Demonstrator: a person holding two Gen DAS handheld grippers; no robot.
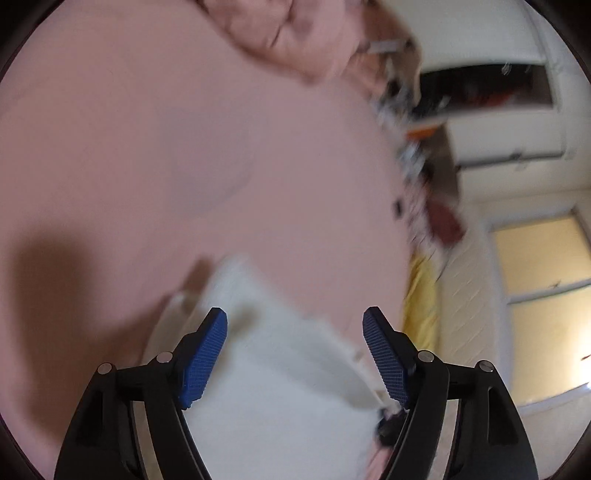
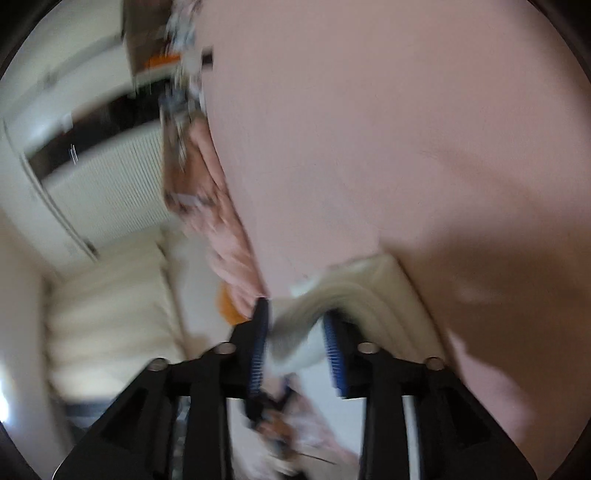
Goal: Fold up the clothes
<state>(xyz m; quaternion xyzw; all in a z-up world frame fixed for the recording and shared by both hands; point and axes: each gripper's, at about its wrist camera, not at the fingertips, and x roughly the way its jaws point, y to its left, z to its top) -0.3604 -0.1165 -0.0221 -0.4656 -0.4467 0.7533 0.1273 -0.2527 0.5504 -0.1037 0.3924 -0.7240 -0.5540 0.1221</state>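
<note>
My left gripper (image 1: 294, 319) stands wide open over a folded white garment (image 1: 280, 373) lying on the pink bedsheet (image 1: 184, 147). My right gripper (image 2: 297, 314) is parted around the garment's bunched edge (image 2: 325, 291); through the blur, the pads seem not to press it.

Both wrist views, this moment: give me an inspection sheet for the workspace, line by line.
Surface: pink sheet, smooth, shadowed near the grippers.
Job's things: white folded cloth lying on the sheet.
Clutter: crumpled pink fabric; patterned fabric along the sheet's edge; both blurred.
Grippers: left gripper open, cloth between the pads, not pressed; right gripper open, cloth edge between the pads.
Cables: nothing seen.
Surroundings: white cabinets; lit window.
</note>
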